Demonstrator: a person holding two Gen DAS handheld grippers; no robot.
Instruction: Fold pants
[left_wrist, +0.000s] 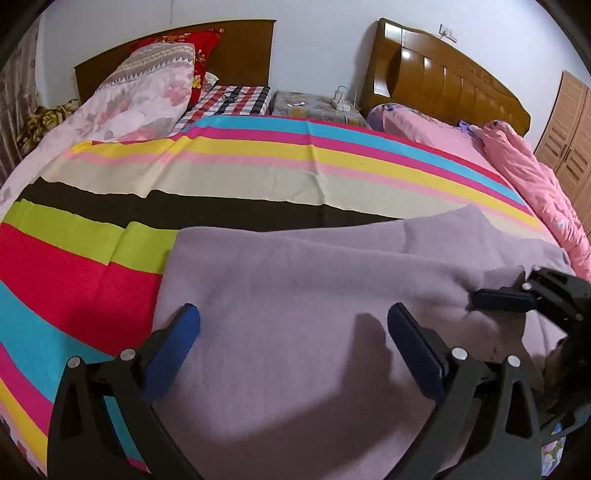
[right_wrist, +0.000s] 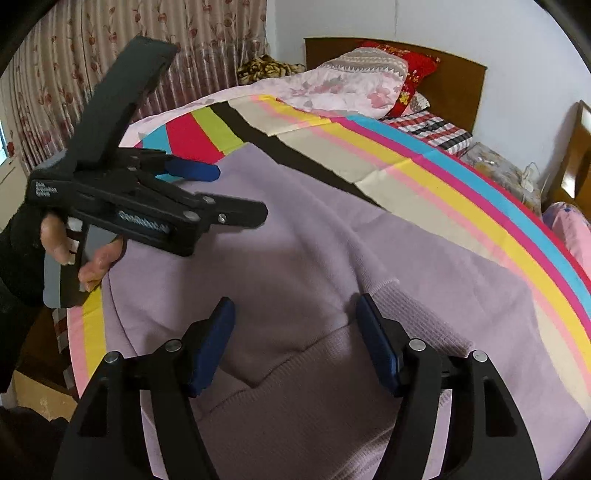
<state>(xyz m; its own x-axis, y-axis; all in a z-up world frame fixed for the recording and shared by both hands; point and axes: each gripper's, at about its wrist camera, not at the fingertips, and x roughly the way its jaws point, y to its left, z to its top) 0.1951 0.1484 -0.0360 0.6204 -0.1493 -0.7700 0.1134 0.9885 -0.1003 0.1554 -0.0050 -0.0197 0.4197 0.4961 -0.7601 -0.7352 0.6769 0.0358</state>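
Lilac pants (left_wrist: 295, 295) lie spread on a striped bedsheet (left_wrist: 221, 173). In the right wrist view the pants (right_wrist: 314, 251) fill the middle, with a ribbed waistband (right_wrist: 314, 369) nearest. My left gripper (left_wrist: 293, 323) is open just above the cloth and holds nothing. It also shows in the right wrist view (right_wrist: 236, 192) at the left, held in a hand. My right gripper (right_wrist: 295, 314) is open over the ribbed band and empty. It also shows in the left wrist view (left_wrist: 498, 299) at the right edge of the pants.
A floral quilt (left_wrist: 140, 99) and red pillow (left_wrist: 199, 48) lie at the bed's head. A pink quilt (left_wrist: 535, 192) lies on the second bed at right. A nightstand (left_wrist: 317, 105) stands between the beds. Curtains (right_wrist: 110, 74) hang at left. A wardrobe (left_wrist: 569, 140) stands far right.
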